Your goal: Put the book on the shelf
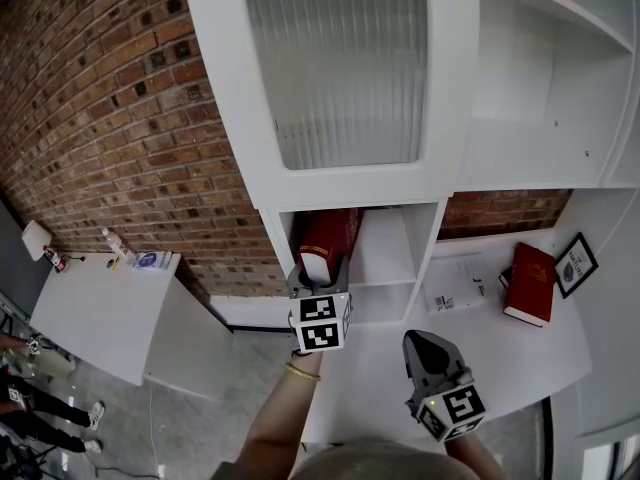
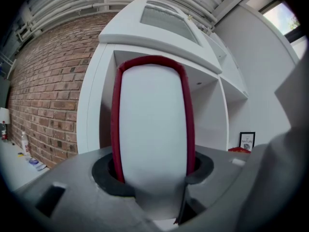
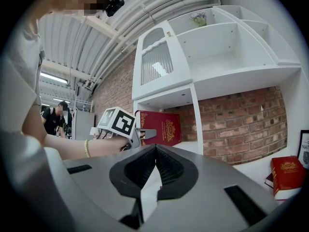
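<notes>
- Two grippers show in the head view. What could go wrong?
- The left gripper holds the red book standing partly inside the lower cubby of the shelf. It seems to lean, so if let go too soon it could topple out. The right gripper hangs over the counter, touching nothing.
- And the left gripper view?
- Its jaws stand fairly wide, clamped on both red covers, with the page edges facing the camera.
- The right gripper view?
- Its jaws are together, with nothing between them.
</notes>
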Demonstrator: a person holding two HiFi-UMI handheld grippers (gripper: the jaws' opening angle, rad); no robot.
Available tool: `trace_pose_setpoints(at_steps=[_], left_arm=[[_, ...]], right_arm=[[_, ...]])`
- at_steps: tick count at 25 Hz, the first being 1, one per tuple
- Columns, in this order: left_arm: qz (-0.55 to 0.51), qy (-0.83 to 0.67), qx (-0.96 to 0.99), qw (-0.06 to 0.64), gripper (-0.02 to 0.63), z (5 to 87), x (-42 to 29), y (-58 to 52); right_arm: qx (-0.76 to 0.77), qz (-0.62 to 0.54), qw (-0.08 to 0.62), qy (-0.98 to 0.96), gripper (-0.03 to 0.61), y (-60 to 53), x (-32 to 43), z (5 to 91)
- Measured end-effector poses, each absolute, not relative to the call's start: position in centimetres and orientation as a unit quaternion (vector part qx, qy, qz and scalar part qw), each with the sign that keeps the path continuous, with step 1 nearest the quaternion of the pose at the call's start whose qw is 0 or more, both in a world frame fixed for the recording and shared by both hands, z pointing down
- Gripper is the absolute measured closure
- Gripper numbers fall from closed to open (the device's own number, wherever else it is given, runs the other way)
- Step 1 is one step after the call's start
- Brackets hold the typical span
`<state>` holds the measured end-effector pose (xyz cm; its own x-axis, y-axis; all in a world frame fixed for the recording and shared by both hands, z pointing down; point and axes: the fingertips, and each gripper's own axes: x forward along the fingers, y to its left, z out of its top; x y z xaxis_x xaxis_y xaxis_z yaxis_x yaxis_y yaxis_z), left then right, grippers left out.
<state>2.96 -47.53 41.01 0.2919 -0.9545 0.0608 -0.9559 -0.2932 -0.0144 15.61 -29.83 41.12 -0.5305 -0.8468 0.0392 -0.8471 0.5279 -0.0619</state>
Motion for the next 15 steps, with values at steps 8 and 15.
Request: trace_pose_setpoints(at_steps=[8, 15], left_arm=[[0.034, -0.594, 0.804, 0.012, 0.380, 41.04, 3.14, -47.85], [0.030, -0.580, 0.814, 0.013, 0.315, 40.51, 3.36, -47.63]], right_arm=[[0.484, 0.036, 0.001, -0.874, 0.571, -29.20, 15.66, 40.77], [0.491, 0.025, 0.002, -0.871, 0.571, -28.84, 15.85, 40.71]])
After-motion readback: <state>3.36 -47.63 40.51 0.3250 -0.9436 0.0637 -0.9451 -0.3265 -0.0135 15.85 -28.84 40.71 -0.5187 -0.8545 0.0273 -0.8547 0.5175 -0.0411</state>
